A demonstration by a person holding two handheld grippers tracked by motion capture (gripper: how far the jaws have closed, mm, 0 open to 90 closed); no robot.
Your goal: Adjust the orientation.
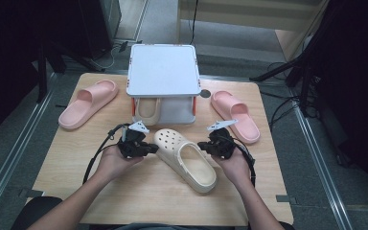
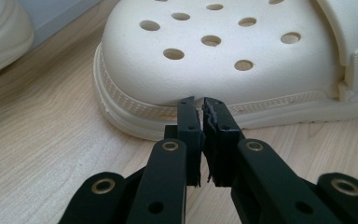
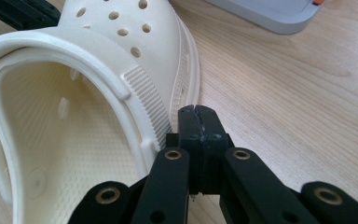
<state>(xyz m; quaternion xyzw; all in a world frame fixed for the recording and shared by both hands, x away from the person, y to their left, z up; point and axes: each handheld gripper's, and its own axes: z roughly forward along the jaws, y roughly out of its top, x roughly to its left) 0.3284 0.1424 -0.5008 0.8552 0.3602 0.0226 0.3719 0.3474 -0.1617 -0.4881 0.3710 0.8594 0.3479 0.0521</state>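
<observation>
A cream clog (image 1: 187,160) with holes over its toe lies in the middle of the wooden table, toe toward the far left. My left gripper (image 1: 154,149) is at the clog's left side by the toe. In the left gripper view its jaws (image 2: 198,101) are shut with nothing between them, tips touching the clog (image 2: 214,70) just above the sole rim. My right gripper (image 1: 202,146) is at the clog's right side. Its jaws (image 3: 198,109) are shut and empty, tips against the sole edge of the clog (image 3: 74,140) near the ribbed strap hinge.
A grey two-level shelf (image 1: 163,69) stands at the back centre with a second cream clog (image 1: 147,109) under it. One pink slide (image 1: 87,103) lies at the left, another pink slide (image 1: 235,115) at the right. The table's front edge is near my forearms.
</observation>
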